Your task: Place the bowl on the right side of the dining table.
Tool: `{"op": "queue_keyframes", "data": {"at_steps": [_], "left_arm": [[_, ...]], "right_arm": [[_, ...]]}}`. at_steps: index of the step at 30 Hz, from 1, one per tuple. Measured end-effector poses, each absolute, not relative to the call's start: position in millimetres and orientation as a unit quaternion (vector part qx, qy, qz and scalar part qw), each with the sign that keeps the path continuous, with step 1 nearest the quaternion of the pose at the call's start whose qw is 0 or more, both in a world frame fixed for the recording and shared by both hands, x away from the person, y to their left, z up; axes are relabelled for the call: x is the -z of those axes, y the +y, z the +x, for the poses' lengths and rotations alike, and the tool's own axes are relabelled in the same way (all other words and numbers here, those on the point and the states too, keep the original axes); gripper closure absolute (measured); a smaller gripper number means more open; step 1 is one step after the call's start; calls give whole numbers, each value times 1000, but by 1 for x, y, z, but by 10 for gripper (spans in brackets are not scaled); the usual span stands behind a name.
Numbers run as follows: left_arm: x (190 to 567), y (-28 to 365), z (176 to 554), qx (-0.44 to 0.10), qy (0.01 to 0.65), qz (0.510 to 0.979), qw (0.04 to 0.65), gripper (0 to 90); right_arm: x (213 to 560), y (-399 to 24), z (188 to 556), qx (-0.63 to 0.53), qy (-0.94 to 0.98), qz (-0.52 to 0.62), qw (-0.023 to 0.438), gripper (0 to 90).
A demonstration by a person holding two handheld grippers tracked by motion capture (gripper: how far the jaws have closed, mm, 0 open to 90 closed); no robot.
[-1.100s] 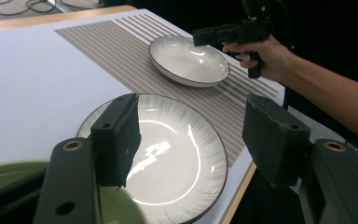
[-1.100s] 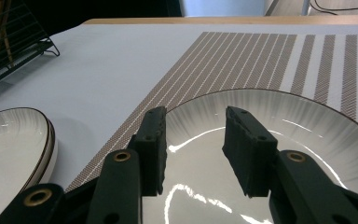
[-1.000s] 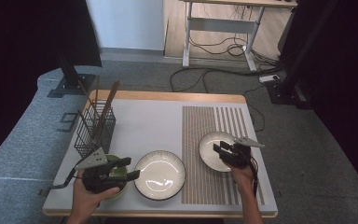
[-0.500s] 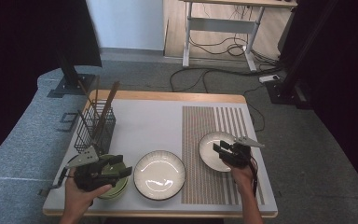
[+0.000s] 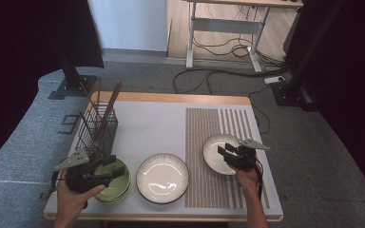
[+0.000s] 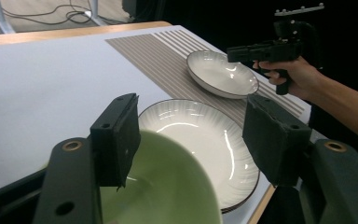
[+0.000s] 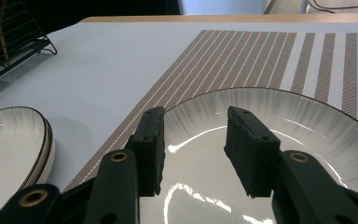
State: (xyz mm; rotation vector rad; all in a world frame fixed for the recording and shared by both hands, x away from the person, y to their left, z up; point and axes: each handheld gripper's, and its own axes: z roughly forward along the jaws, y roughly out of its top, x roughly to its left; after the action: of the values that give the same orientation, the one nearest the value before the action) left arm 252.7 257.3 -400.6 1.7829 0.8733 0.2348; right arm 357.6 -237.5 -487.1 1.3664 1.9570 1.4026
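Note:
A stack of green bowls [image 5: 115, 185] sits at the table's front left. My left gripper [image 5: 113, 168] hovers just over it, jaws wide apart. In the left gripper view the top green bowl [image 6: 168, 191] lies under the open left gripper [image 6: 193, 140], its rim close to the left pad. A white plate [image 5: 163, 177] with a dark rim lies at the front middle. A second white plate [image 5: 217, 145] rests on the striped placemat [image 5: 218, 123]. My right gripper [image 5: 225, 154] stands open above this plate's inside [image 7: 307, 140], with nothing between its pads [image 7: 251, 149].
A black wire rack [image 5: 97, 126] holding long brown sticks stands at the left, behind the bowls. The table's wooden edge [image 5: 171, 98] runs along the back. Beyond it, a desk frame [image 5: 228, 28] and cables lie on the carpet.
My left gripper has shifted left, from the gap between the bowls and the middle plate to over the green bowls. The right gripper has stayed over its plate.

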Motion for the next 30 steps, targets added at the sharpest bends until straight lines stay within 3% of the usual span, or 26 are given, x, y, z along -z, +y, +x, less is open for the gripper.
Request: {"op": "queue_keyframes", "data": {"at_steps": [30], "left_arm": [[407, 289, 256, -119, 401, 738, 530, 360]], "right_arm": [[489, -234, 359, -490, 706, 479, 181, 548]]}}
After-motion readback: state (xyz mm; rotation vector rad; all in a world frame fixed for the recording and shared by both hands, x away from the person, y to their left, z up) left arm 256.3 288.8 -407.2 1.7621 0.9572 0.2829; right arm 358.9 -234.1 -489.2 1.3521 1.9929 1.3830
